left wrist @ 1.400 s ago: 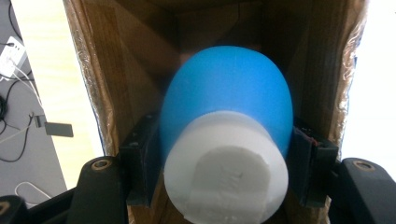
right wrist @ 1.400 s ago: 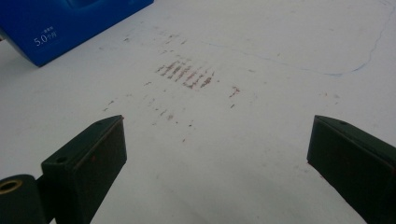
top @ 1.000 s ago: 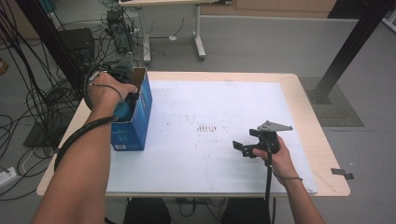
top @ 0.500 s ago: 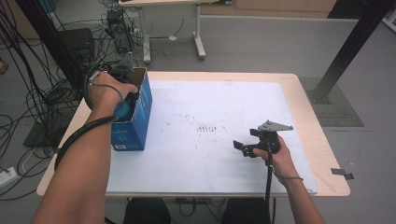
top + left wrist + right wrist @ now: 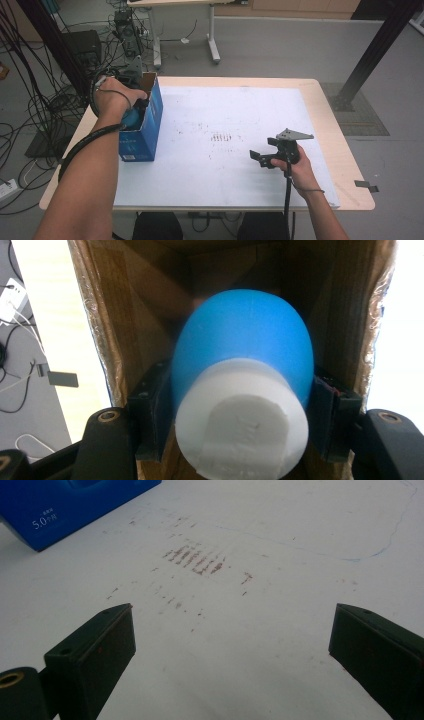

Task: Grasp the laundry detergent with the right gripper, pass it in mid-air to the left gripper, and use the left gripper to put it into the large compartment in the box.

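Observation:
An open box, blue outside and brown cardboard inside, stands at the table's left edge. My left gripper reaches down into it, shut on a blue rounded object with a white cylindrical end; both pads press its sides. In the high view the left gripper sits in the box's open top under the person's hand, with a bit of the blue object showing. My right gripper rests low over the white sheet at the right. Its jaws stand wide apart in the right gripper view, with nothing between them.
A white sheet with faint reddish-brown smudges covers most of the wooden table. The box's blue corner lies far ahead of the right gripper. Cables and equipment crowd the floor to the left.

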